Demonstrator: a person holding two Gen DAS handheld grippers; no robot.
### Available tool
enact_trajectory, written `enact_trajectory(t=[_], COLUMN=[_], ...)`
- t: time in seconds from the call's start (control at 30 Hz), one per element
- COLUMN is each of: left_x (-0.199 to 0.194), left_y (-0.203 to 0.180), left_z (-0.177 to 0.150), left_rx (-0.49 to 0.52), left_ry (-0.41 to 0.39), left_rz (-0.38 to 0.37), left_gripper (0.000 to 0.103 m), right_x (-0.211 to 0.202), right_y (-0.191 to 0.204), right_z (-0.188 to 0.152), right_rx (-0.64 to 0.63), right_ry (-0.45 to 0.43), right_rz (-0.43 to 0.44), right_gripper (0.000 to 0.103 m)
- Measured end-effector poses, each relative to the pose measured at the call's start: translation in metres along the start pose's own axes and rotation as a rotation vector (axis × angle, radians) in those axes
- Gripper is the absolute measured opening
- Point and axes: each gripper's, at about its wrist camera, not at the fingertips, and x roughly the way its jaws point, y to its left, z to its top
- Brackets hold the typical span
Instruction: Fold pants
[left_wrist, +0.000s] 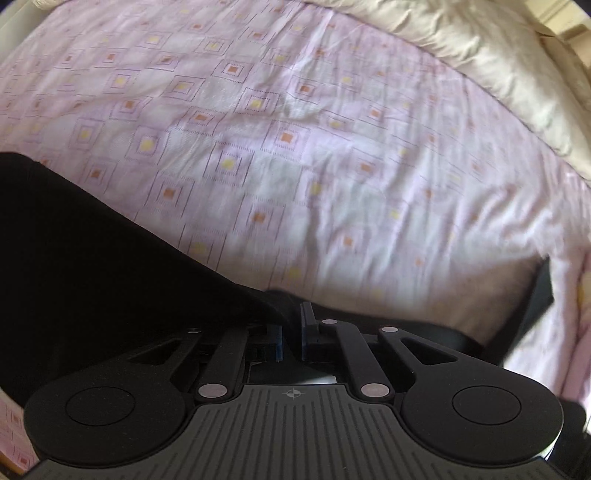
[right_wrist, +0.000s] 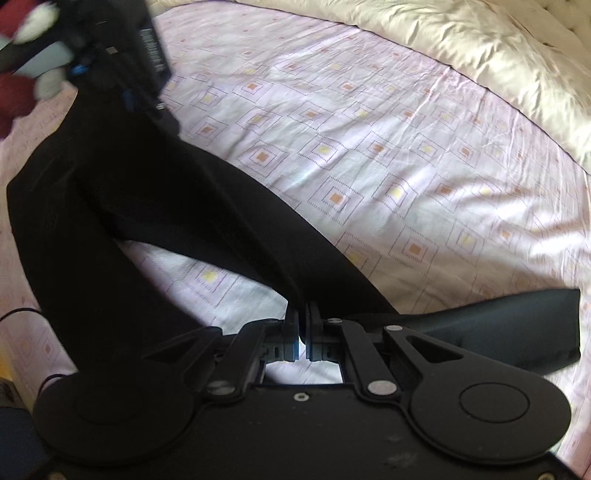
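Clamped shut on black cloth pants (right_wrist: 110, 206): right gripper (right_wrist: 303, 314), fabric pinched between blue-padded fingertips, rising leftward off a pink bedsheet printed with squares (right_wrist: 369, 147). Closed on the same pants (left_wrist: 92, 258) too: left gripper (left_wrist: 291, 321) (dark fold bunched at its tips), seen also higher up (right_wrist: 125, 92). Farther back, a rumpled cream duvet (left_wrist: 480, 55).

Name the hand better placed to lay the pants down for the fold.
Probably right: the right gripper is shut on the black pants, bare bedsheet ahead. Left gripper also pinches fabric.
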Motion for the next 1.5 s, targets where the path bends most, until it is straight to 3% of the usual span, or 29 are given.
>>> enact_trajectory(t=[0.17, 0.37, 0.53, 0.9, 1.0, 1.1, 1.2, 1.5], left_x=[-0.016, 0.008, 0.038, 0.077, 0.08, 0.083, 0.085, 0.082], left_y=[0.011, 0.027, 0.031, 0.038, 0.041, 0.041, 0.042, 0.051], left_z=[-0.053, -0.096, -0.1, -0.079, -0.073, -0.067, -0.063, -0.064], left_rx=[0.055, 0.062, 0.048, 0.003, 0.0, 0.007, 0.002, -0.011], left_ry=[0.019, 0.118, 0.158, 0.241, 0.256, 0.264, 0.271, 0.267], left_rz=[0.006, 0.038, 0.037, 0.026, 0.014, 0.01, 0.009, 0.017], left_gripper=[0.008, 0.008, 0.008, 0.008, 0.008, 0.008, 0.008, 0.008], right_x=[-0.022, -0.017, -0.015, -0.05, -0.042, -0.019, 0.009, 0.075], right_y=[0.019, 0.042, 0.042, -0.015, -0.036, -0.058, -0.088, -0.106], right_z=[-0.031, -0.067, -0.078, -0.042, -0.024, -0.009, 0.0, 0.029], right_rx=[0.056, 0.113, 0.182, 0.498, 0.554, 0.58, 0.636, 0.609], right_ry=[0.002, 0.068, 0.09, -0.04, -0.03, 0.033, 0.08, 0.188], right_rz=[0.023, 0.043, 0.05, 0.1, 0.013, -0.143, -0.238, -0.421], right_gripper=[0.005, 0.005, 0.011, 0.024, 0.027, 0.029, 0.029, 0.029])
